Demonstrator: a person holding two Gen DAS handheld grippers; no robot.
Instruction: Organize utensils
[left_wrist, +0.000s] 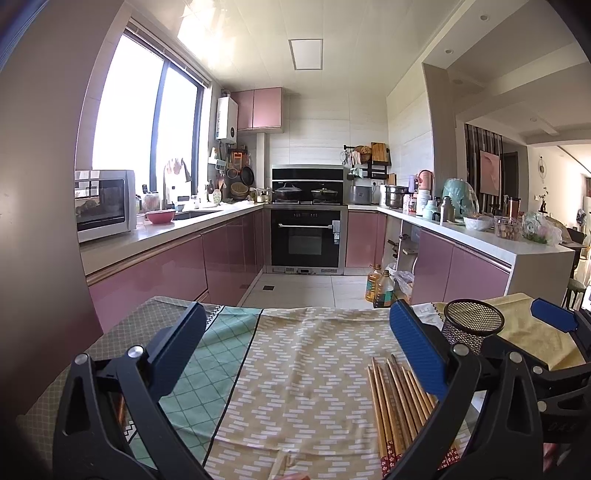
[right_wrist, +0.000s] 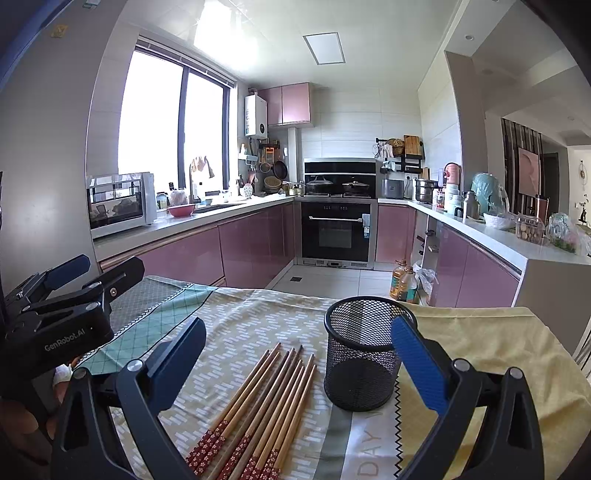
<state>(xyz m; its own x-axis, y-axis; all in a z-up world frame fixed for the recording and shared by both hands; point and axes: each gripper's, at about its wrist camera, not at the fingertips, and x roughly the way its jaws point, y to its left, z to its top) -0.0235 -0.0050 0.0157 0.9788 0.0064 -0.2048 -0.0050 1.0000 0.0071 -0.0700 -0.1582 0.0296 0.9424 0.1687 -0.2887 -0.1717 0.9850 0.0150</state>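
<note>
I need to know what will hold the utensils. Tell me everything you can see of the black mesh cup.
The black mesh cup is a round holder of what looks like wire mesh with a solid rim and a dark base. It stands upright and looks empty, on the patterned tablecloth by its yellow part. The chopsticks lie just left of it, apart. The open right gripper hovers near; whether its finger touches the cup is unclear.

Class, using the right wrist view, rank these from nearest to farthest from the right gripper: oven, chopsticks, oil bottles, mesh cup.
1. chopsticks and mesh cup, between the fingers: too close to call.
2. oil bottles, on the floor beyond the table.
3. oven, at the back wall.
</note>
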